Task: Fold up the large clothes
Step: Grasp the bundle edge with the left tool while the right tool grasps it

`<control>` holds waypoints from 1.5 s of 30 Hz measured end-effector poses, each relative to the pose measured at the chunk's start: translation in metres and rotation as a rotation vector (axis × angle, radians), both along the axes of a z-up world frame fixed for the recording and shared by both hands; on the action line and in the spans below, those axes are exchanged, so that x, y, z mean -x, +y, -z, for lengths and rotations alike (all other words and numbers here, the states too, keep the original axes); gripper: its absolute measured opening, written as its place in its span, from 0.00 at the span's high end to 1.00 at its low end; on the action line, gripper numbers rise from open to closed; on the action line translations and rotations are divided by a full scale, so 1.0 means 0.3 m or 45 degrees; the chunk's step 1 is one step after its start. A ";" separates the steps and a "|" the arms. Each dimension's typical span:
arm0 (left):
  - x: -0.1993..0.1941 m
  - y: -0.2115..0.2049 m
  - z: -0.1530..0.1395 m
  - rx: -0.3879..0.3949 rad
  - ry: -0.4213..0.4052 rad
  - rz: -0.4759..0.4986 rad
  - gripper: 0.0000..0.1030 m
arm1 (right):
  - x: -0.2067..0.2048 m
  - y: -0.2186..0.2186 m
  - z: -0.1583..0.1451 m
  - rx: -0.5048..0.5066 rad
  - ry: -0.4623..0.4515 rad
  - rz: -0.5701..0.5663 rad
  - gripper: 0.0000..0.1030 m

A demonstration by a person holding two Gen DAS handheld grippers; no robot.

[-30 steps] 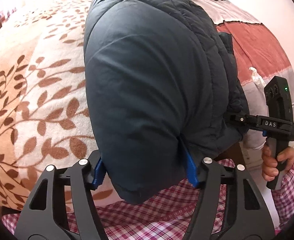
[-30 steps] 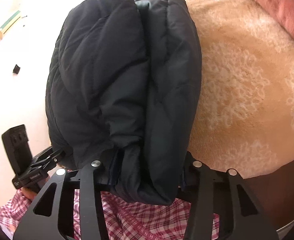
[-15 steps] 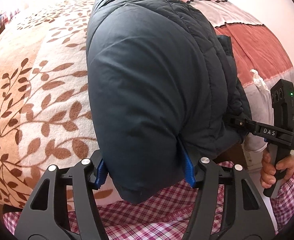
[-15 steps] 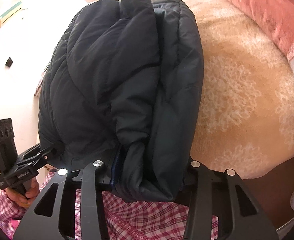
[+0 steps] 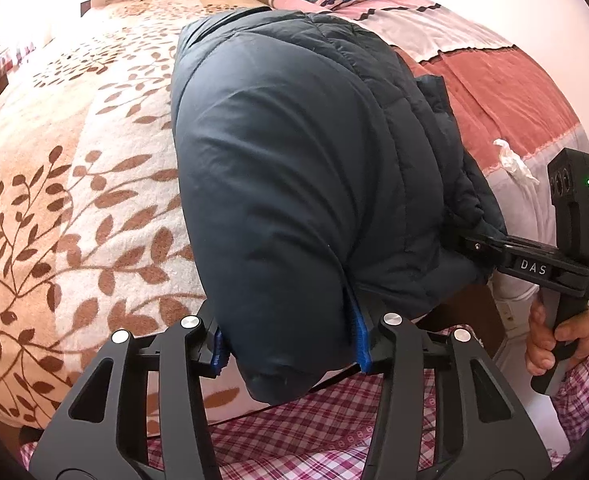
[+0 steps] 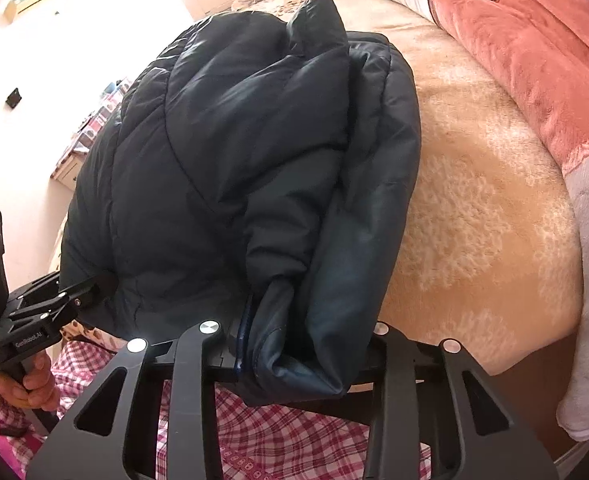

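Navy quilted nylon, the jacket is folded into a puffy bundle on the bed, near its edge. The left claw and right claw, just closing, each clench a near corner.

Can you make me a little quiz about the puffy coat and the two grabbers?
1. True or false: both grippers are clamped on the coat.
2. What pattern is on the blanket under the coat: A stars, B leaves, C stripes?
3. Fill in: the person's clothing by the grippers is pink and white ____.

Key: 1 true, the left gripper and the right gripper each squeeze a fold. 2 B. 3 checked.
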State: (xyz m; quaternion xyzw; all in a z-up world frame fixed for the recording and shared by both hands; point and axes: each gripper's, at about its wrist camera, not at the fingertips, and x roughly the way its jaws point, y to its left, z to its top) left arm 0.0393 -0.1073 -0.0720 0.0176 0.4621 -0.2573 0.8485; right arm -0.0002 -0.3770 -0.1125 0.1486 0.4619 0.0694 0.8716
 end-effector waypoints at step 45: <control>-0.263 0.588 -0.002 0.058 -0.089 -0.438 0.56 | -0.521 0.719 0.000 0.225 -0.055 -0.354 0.70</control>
